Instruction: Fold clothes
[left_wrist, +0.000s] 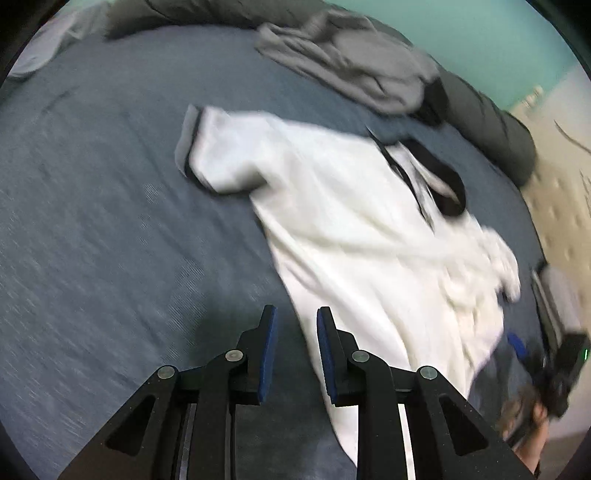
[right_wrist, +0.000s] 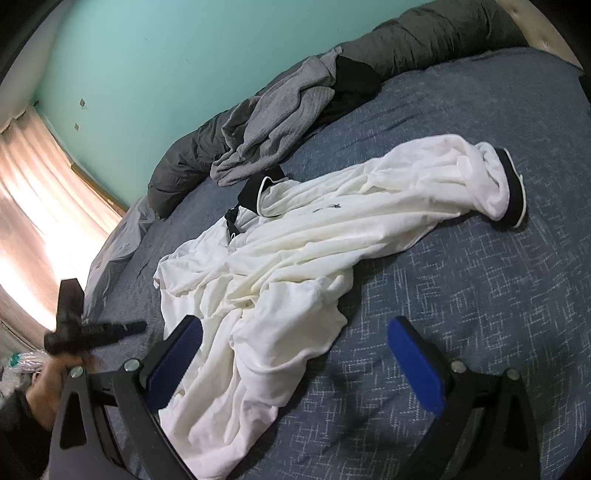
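The crumpled white black-cuffed cotton shirt (right_wrist: 314, 258) lies lengthwise between the right gripper (right_wrist: 295, 354)'s released fingers; the left gripper (left_wrist: 297, 325), slightly parted and empty, hangs beside its hem.

A crumpled white shirt (right_wrist: 317, 251) with black cuffs sprawls across the blue-grey bed (right_wrist: 480, 302). The right gripper (right_wrist: 295, 343) hovers near, jaws wide apart over its hem. A grey garment (right_wrist: 280, 122) lies far behind. At left, a blurred black object, probably the left gripper (right_wrist: 85, 332).
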